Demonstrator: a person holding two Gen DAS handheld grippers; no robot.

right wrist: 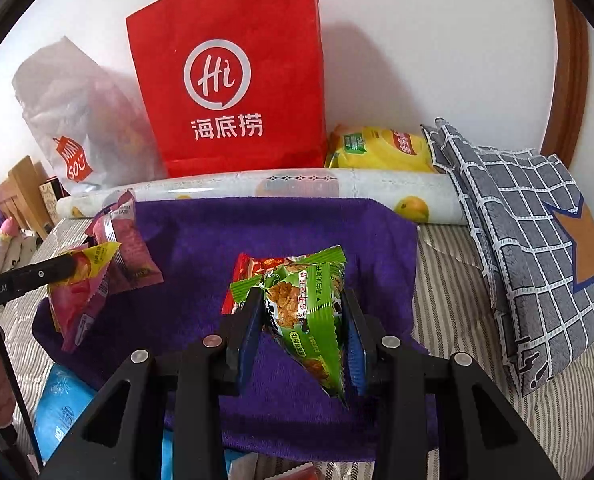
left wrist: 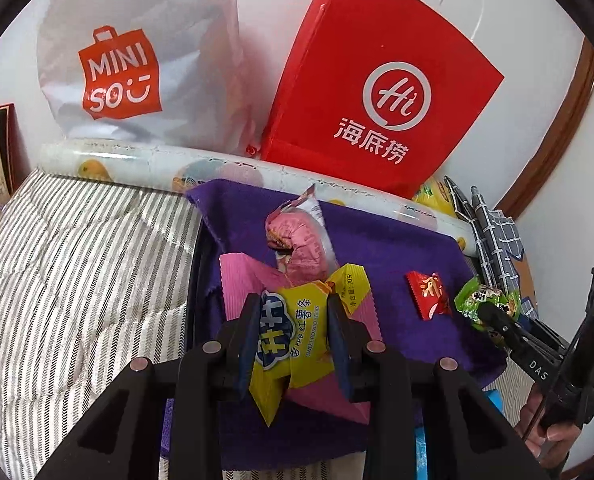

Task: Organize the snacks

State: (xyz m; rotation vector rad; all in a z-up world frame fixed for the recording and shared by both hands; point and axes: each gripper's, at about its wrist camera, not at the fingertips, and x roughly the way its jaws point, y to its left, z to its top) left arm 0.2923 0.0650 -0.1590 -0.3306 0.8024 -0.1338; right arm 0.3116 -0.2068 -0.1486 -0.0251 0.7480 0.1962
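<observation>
My left gripper [left wrist: 293, 312] is shut on a yellow sweet-potato snack packet [left wrist: 293, 336], held above the purple cloth [left wrist: 377, 240]. My right gripper [right wrist: 303, 308] is shut on a green snack packet [right wrist: 309, 320], also above the purple cloth [right wrist: 257, 232]; it shows at the right of the left wrist view [left wrist: 487, 300]. A pink snack packet [left wrist: 305, 244] lies on the cloth behind the yellow one. A small red packet [left wrist: 429, 294] lies on the cloth to the right; it sits behind the green packet in the right wrist view [right wrist: 253, 266].
A red paper bag [right wrist: 229, 76] and a white plastic shopping bag [left wrist: 137, 60] stand against the wall. A rolled printed sheet [right wrist: 337, 192] lies behind the cloth. A yellow pack [right wrist: 381, 148] and a grey checked cushion [right wrist: 517, 232] are at right. The striped bedding [left wrist: 77, 260] lies at left.
</observation>
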